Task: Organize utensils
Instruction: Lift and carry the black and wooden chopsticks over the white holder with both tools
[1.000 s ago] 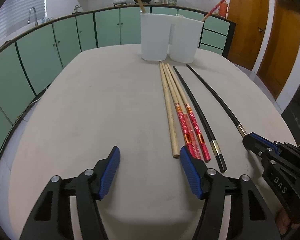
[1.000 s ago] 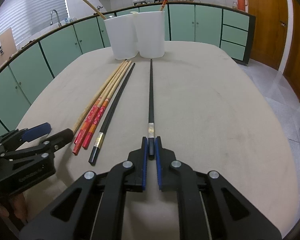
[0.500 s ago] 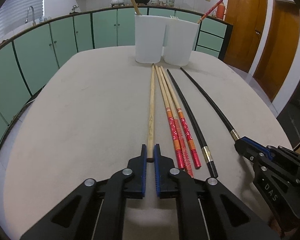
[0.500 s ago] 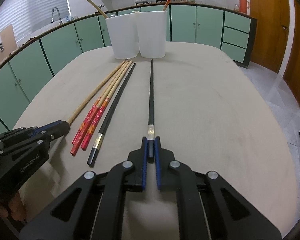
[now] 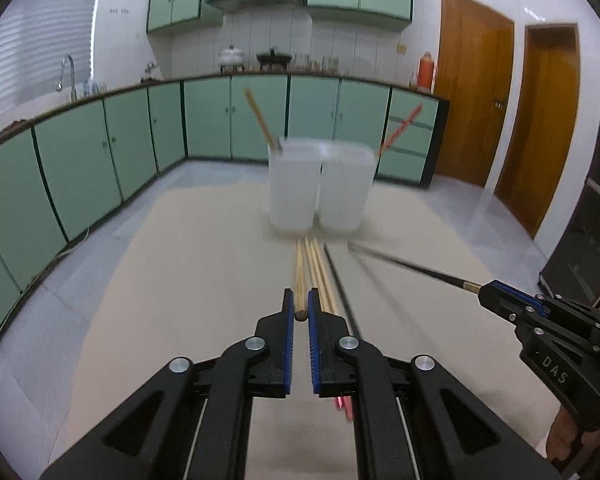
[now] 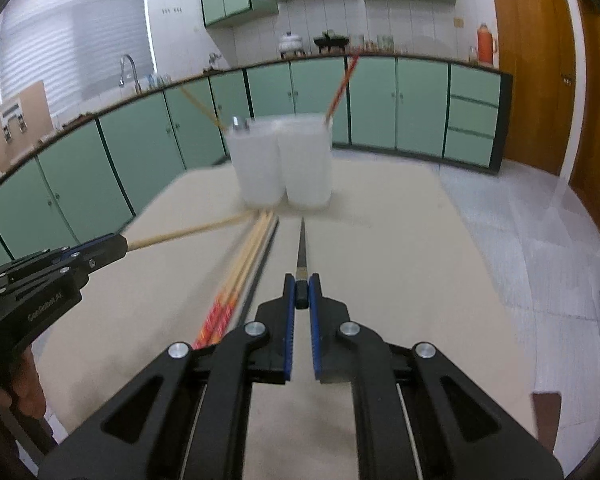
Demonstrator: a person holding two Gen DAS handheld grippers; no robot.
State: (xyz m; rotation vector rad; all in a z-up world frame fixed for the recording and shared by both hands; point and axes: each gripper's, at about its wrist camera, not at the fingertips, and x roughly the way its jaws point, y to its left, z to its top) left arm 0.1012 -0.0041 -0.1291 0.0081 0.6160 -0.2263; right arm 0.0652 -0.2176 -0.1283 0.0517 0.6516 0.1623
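Note:
My left gripper [image 5: 300, 300] is shut on the near end of a plain wooden chopstick [image 5: 299, 272], lifted off the table. My right gripper [image 6: 301, 286] is shut on the butt of a black chopstick [image 6: 301, 246], also raised. Each tool shows in the other's view: the right gripper [image 5: 486, 294] and the left gripper [image 6: 116, 246]. Two red-patterned chopsticks [image 6: 240, 276] and a second black chopstick [image 6: 262, 260] lie on the table between them. Beyond stand two white cups [image 5: 294, 192] [image 5: 344, 190], one holding a wooden stick [image 5: 260, 120], the other a red one [image 5: 400, 128].
The beige table [image 5: 160, 280] ends just behind the cups. Green cabinets [image 5: 120, 152] curve around the left and back of the room, and wooden doors [image 5: 472, 92] stand at the right. A hand [image 6: 24, 392] holds the left tool.
The left gripper closed on the wooden chopstick. Both grippers then rose with their chopsticks, and the views tilted up toward the cups and cabinets.

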